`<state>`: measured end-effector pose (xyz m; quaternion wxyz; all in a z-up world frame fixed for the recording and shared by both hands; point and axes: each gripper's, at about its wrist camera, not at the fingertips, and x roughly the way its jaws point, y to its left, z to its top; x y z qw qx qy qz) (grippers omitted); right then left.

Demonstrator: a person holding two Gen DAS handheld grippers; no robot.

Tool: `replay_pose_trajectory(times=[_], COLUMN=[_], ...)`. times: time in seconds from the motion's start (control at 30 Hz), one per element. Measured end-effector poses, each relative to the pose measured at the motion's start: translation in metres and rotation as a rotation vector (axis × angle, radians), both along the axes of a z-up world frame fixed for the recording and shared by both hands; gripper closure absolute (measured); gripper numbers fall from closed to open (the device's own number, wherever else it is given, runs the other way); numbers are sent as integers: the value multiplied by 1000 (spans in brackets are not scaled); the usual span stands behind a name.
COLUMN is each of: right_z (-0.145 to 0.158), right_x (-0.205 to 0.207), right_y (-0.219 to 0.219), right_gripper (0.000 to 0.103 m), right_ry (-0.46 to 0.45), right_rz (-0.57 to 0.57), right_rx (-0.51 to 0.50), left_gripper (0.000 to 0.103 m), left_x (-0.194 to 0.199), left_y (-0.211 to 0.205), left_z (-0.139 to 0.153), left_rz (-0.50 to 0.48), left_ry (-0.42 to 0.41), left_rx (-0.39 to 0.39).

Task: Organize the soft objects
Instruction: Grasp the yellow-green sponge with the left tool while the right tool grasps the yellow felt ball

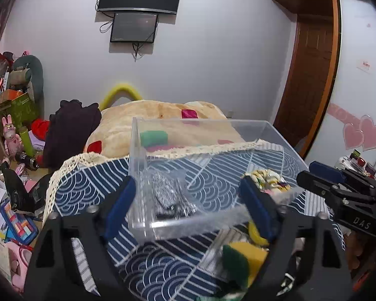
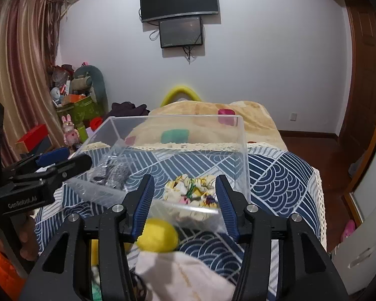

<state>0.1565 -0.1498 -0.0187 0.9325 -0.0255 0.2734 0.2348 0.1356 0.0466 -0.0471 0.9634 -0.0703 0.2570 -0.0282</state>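
Note:
A clear plastic bin [image 1: 137, 155] [image 2: 243, 140] stands on the blue wave-pattern cloth [image 1: 92, 183] [image 2: 283, 175]. Inside it lie a grey metallic scrubber bundle [image 1: 165, 195] [image 2: 115, 170] and a yellow-white flowered scrunchie [image 1: 265, 180] [image 2: 190, 190]. My left gripper [image 1: 188, 205] is open, its fingers straddling the bin's near wall. My right gripper [image 2: 184, 200] is open and empty in front of the bin. A yellow ball [image 2: 158, 235], a white cloth [image 2: 183, 276] and a yellow-green sponge [image 1: 240, 255] lie on the cloth near me.
A beige plush blanket [image 1: 143, 120] [image 2: 208, 123] covers the bed behind the bin. Dark clothes [image 1: 70, 130] and piled toys and boxes [image 1: 15, 95] sit at the left. A wooden door [image 1: 310, 70] is at the right.

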Motion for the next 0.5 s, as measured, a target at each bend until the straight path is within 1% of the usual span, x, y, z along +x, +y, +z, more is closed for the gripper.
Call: replay_pose_trajectory(times=[0.2,0.37,0.5], right_z=[-4,-19,-30], right_x=[-12,-13,-13], right_y=[-5,-4,-2], right_gripper=[54,54,54], right_ry=[11,52,78], right_rz=[13,18,16], right_rx=[10,-8,-32], left_gripper=[8,6,6], left_x=[-22,-33,-39], left_y=[-11,-27,-37], left_z=[-9,-18,-27], left_rz=[-17,-51,-48], left_ry=[20,42,49], left_rx=[25,57,63])
